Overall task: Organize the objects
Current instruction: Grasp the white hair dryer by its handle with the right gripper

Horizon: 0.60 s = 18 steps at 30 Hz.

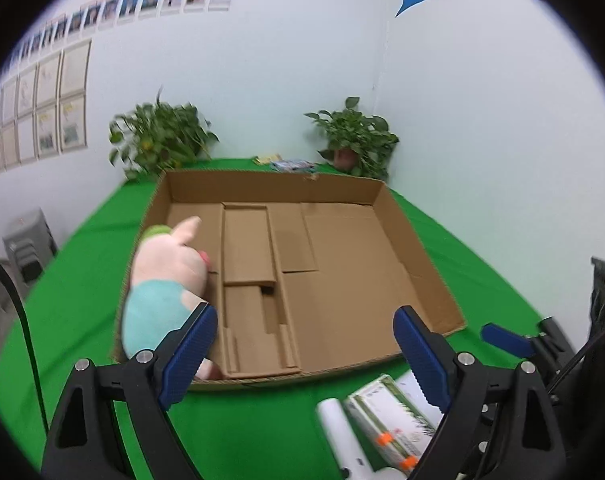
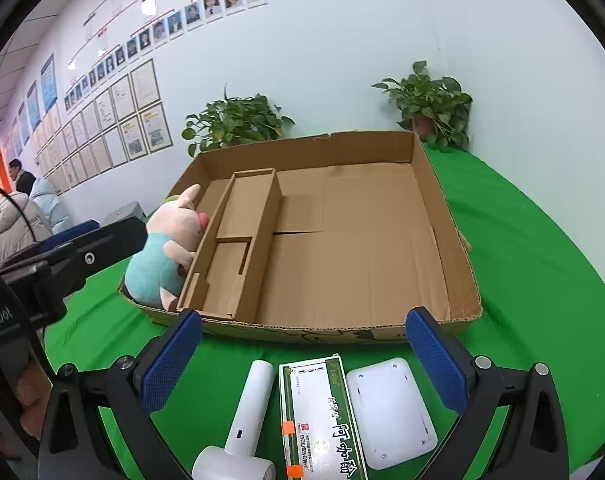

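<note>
A shallow cardboard box [image 1: 342,280] [image 2: 442,240] with inner dividers lies on the green table. A plush pig [image 1: 162,280] [image 2: 162,256], pink with a teal body, lies in the box's left compartment. My left gripper [image 1: 306,344] is open and empty just in front of the box, its left finger near the pig. My right gripper [image 2: 302,356] is open and empty above three items in front of the box: a white hair dryer [image 2: 246,412] [image 1: 342,436], a green-and-white carton [image 2: 318,412] [image 1: 390,420] and a white flat device [image 2: 390,404].
Two potted plants [image 1: 162,140] [image 1: 358,136] stand at the table's far edge against the wall, with small packets [image 1: 290,164] between them. The left gripper's body [image 2: 62,260] shows at the left of the right wrist view. People sit far left [image 2: 18,208].
</note>
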### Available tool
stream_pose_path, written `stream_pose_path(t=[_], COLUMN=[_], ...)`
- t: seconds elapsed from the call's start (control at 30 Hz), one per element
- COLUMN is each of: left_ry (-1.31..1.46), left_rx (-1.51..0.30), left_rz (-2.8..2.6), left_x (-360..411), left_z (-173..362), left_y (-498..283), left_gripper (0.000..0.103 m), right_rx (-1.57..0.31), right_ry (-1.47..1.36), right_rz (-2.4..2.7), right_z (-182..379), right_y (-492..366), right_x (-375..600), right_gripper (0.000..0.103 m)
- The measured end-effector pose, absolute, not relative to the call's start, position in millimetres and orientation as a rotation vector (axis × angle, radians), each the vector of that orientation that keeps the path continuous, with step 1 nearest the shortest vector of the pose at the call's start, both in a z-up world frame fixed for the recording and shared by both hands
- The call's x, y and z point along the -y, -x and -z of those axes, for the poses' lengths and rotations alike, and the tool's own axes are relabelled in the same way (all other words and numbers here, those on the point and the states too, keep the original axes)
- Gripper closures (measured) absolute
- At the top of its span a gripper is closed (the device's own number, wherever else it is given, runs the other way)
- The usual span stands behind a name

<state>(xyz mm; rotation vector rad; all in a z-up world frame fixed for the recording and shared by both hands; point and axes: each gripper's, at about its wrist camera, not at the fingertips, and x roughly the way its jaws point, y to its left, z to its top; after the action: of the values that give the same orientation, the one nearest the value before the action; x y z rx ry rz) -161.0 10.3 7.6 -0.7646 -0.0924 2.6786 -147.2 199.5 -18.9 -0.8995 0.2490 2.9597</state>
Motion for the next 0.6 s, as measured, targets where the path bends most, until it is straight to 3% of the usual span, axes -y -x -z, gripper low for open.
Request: stream_pose_path(t=[0.33, 0.6], left_ry=[0.999, 1.302], left_rx=[0.192, 0.38], left_rz=[-2.494, -2.17], left_x=[-2.5, -1.5], left_z=[32.1, 108.9], left_y=[162.3, 165.0], left_gripper=[0.013, 0.014], right_rx=[-0.243, -0.244], right_ry=[0.884, 1.328], right_rz=[-3.21, -3.321], right_z=[24.0, 92.9], right_y=[117.1, 57.4], right_x=[-202.1, -177.2], right_gripper=[0.001, 0.001])
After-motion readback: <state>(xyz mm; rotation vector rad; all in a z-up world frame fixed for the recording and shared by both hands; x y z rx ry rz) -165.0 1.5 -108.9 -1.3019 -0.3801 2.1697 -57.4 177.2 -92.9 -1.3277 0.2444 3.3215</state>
